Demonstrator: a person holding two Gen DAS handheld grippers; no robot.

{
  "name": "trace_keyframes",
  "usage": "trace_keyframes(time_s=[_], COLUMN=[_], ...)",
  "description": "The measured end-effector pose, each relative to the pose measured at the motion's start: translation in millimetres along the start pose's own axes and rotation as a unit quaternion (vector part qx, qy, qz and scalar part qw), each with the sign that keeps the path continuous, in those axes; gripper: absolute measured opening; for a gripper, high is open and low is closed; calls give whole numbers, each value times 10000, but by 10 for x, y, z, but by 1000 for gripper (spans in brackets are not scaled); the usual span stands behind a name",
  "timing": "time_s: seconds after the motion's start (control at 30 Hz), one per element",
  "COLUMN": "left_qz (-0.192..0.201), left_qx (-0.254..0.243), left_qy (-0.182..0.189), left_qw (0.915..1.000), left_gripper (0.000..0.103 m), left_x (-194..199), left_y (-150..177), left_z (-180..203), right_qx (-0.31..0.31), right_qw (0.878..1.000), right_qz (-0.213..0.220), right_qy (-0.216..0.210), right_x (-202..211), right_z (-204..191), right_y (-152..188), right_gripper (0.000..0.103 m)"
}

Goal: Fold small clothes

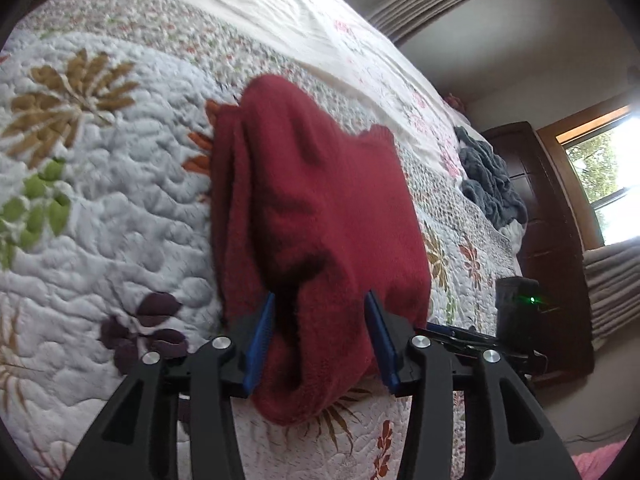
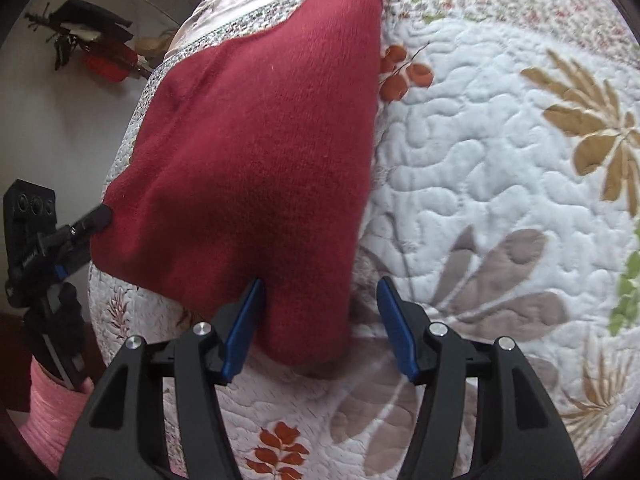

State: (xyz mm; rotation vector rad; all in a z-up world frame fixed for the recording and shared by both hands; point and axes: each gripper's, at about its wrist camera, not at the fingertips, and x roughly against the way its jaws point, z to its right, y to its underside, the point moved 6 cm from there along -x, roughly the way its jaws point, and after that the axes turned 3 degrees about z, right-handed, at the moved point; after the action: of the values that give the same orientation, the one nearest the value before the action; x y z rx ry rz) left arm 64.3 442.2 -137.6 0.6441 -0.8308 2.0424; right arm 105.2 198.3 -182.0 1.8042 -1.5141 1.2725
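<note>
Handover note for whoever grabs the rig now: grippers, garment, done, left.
Left gripper: open, near edge of the red knit sweater between its fingers, not clamped.
Right gripper: open, straddling the sweater's other near corner.
Sweater lies bunched and partly folded on the floral quilt; a grey garment sits crumpled farther along the bed.
Done: the sweater looks folded over at least once.
Left: probably close both grippers, finish and flatten the fold, then the grey one.
</note>
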Motion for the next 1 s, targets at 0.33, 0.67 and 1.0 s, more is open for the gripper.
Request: trace_keyframes(time_s=[0.33, 0.67, 1.0], left_qz=[-154, -392, 36], left_qx=[89, 8, -299], left_qy=[27, -81, -312], left_qw=[9998, 9992, 9991], left_gripper=[10, 13, 42], left_x=[-66, -219, 184], left_y=[-14, 125, -450], left_z=[-100, -255, -99], right_qx=[356, 281, 734], right_qw=[9988, 9992, 9968], right_qz=[57, -253, 307], right_qy=[-331, -98, 43], right_x=[287, -45, 472], right_z=[-139, -2, -101], right_y=[19, 157, -347], right_gripper=[16, 19, 45])
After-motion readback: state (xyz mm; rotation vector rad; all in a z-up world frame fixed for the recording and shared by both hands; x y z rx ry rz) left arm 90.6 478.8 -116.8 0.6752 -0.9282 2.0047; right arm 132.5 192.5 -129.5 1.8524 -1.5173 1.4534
